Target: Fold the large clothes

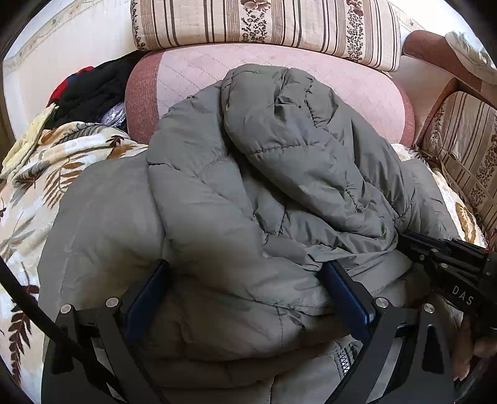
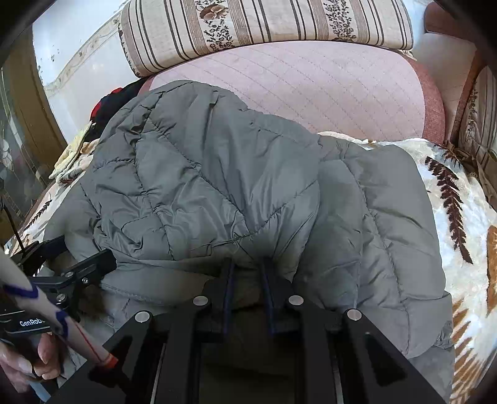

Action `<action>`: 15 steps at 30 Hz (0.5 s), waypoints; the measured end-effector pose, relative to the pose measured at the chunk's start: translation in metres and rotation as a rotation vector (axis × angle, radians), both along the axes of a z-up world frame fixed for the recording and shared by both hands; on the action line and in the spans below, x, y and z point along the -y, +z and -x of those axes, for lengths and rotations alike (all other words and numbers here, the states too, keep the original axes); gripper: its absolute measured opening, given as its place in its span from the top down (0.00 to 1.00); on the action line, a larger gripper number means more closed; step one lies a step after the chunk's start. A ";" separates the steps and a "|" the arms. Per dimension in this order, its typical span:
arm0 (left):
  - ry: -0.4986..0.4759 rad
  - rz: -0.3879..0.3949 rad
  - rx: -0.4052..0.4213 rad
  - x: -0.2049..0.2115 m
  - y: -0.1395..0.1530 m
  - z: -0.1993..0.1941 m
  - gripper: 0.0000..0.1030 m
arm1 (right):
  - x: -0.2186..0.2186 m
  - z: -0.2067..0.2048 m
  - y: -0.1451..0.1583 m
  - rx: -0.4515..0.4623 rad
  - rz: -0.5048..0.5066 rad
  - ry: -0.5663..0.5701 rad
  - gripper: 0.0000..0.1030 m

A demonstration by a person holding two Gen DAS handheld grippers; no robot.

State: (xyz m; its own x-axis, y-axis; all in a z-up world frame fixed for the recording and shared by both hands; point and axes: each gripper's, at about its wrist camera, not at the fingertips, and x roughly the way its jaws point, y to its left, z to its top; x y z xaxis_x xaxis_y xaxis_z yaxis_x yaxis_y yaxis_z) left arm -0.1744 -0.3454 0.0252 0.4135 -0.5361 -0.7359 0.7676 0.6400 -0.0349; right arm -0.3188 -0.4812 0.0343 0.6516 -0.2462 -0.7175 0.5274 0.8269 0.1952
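daylight falls on a pink quilted seat cushion point(image 2: 310, 90) with a striped floral back cushion point(image 1: 267, 28) behind it, a leaf-patterned blanket point(image 1: 37, 174) spread in front and a pale wall point(image 1: 77, 46) to the left.

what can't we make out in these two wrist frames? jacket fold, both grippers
- Right wrist view: whether the right gripper pinches the grey jacket; a fold covers its fingertips.
- Left wrist view: the jacket's near hem and most of its zipper, cut off by the bottom edge and the left gripper.
- Both views: the jacket's sleeves, lost in the bunched folds.
- Left wrist view: the dark clothes pile, partly behind the pink cushion.
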 end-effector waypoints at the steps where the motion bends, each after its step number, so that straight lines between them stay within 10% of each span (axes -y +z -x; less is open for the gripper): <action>1: -0.001 0.001 0.000 0.000 0.000 -0.001 0.05 | 0.000 0.000 0.001 -0.004 0.000 0.004 0.81; 15: 0.023 0.108 0.052 -0.017 0.027 0.008 0.05 | -0.013 0.028 0.016 0.040 -0.034 -0.003 0.78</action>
State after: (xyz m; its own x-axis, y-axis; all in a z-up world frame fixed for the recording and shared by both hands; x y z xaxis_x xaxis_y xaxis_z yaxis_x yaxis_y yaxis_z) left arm -0.1822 -0.3285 0.0522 0.4630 -0.6010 -0.6515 0.7553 0.6521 -0.0648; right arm -0.3463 -0.4678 0.0503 0.6790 -0.2239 -0.6991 0.5209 0.8180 0.2440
